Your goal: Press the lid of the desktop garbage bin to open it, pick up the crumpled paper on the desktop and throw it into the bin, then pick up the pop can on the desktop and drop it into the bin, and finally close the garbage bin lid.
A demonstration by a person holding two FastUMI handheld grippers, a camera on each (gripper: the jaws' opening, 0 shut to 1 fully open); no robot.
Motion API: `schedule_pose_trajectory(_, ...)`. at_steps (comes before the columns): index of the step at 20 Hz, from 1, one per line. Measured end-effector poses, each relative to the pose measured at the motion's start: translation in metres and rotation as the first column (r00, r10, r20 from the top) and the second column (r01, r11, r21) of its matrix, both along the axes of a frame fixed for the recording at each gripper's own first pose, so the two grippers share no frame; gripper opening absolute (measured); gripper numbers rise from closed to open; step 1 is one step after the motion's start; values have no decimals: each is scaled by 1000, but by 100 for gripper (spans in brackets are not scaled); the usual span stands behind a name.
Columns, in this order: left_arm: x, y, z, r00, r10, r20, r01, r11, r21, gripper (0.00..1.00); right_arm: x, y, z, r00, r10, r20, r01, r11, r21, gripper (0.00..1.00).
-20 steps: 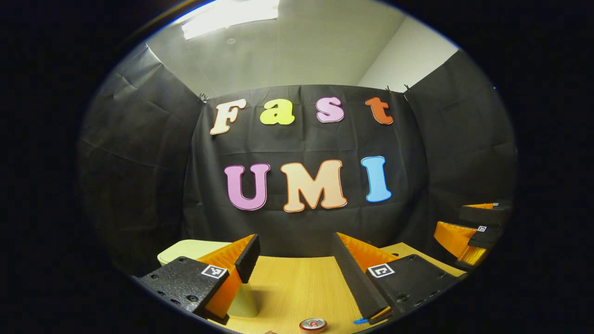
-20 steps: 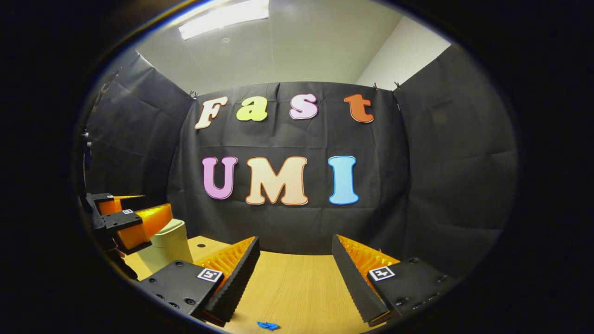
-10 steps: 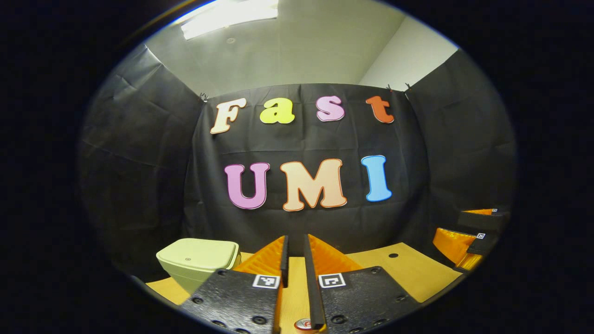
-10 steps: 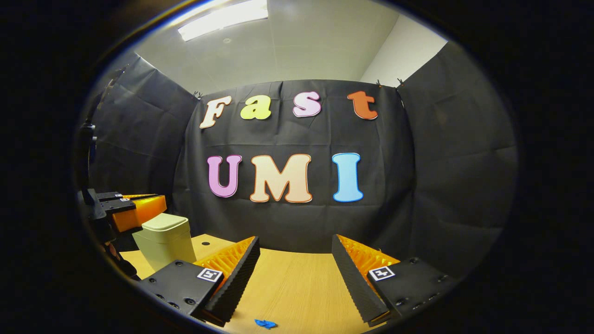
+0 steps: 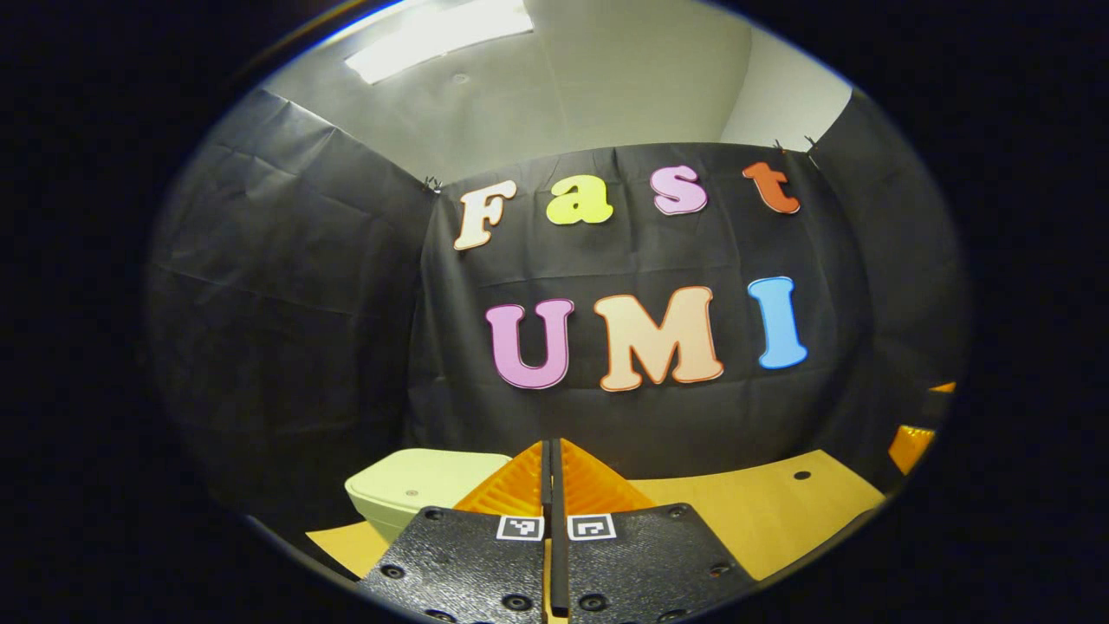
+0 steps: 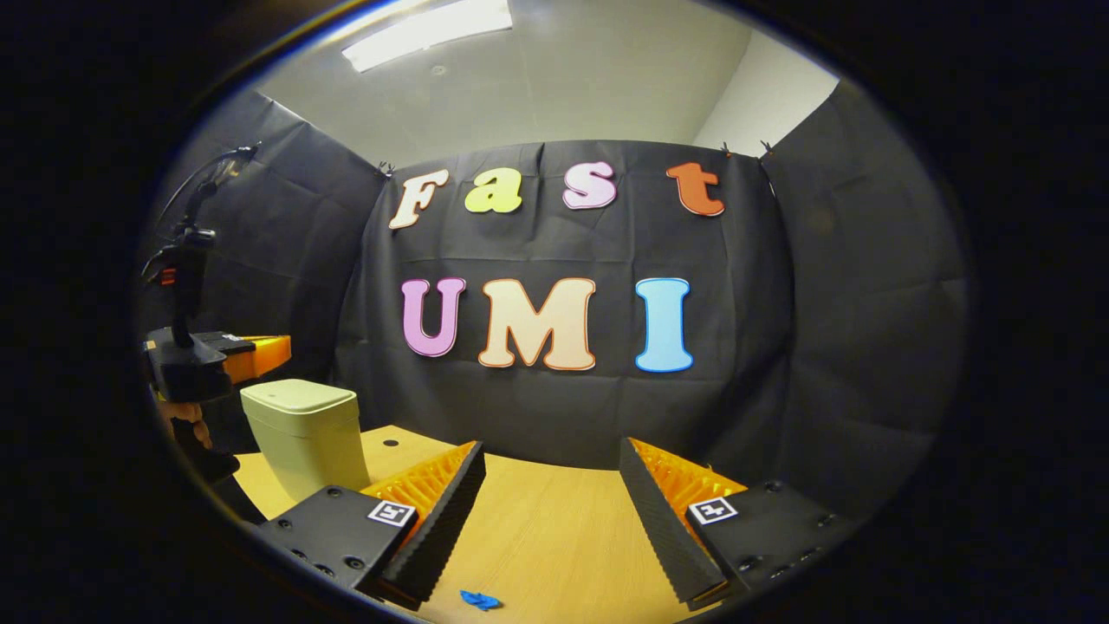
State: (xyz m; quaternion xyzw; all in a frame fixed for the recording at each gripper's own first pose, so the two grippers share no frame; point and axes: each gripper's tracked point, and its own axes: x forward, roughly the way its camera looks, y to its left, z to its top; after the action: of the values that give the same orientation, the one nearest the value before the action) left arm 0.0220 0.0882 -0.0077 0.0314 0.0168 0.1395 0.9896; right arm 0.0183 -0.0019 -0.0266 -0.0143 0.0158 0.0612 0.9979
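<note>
The pale green bin (image 6: 303,433) stands on the wooden desk with its lid down. In the left gripper view the bin (image 5: 416,490) lies just left of my left gripper (image 5: 551,451), whose fingers are pressed together with nothing between them. From the right gripper view, the left gripper (image 6: 247,351) hovers above and behind the bin, a hand under it. My right gripper (image 6: 550,464) is open over bare desk, nothing between its fingers. A small blue scrap (image 6: 479,599) lies on the desk below it.
The wooden desk (image 6: 554,537) runs back to the black cloth wall. A small round hole (image 5: 795,475) marks the desk toward the right. At the right edge of the left gripper view a bit of the right gripper (image 5: 910,442) shows.
My left gripper went from open to shut and swung left toward the bin; the pop can top dropped out of its view. The right gripper stayed open and tilted slightly.
</note>
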Motion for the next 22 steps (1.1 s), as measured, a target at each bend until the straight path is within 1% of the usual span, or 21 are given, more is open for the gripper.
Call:
schedule_pose_trajectory(2,11,25,-5,1000,20,-15,-20,1000,-3,0,7,11,1,1000,-12,-1,12,1000,19,98)
schedule_pose_trajectory(4,20,51,-11,999,33,-22,-34,999,-16,0,16,25,0,1000,-26,-5,26,1000,12,98)
schedule_pose_trajectory(7,28,88,-30,996,65,-59,-65,998,-8,0,26,44,-8,999,-21,-38,21,1000,9,98)
schedule_pose_trajectory(10,32,118,-47,991,100,-85,-102,995,-23,0,36,53,-11,998,-28,-59,28,1000,-10,98)
schedule_pose_trajectory(15,35,146,-87,978,129,-161,-142,987,-69,0,43,62,-22,995,-34,-93,31,999,-30,98)
schedule_pose_trajectory(20,29,150,-126,959,121,-255,-158,979,-129,0,40,63,-26,993,-36,-110,31,999,-42,98)
schedule_pose_trajectory(22,30,150,-125,963,122,-238,-154,981,-118,0,39,61,-29,993,-38,-113,33,998,-45,98)
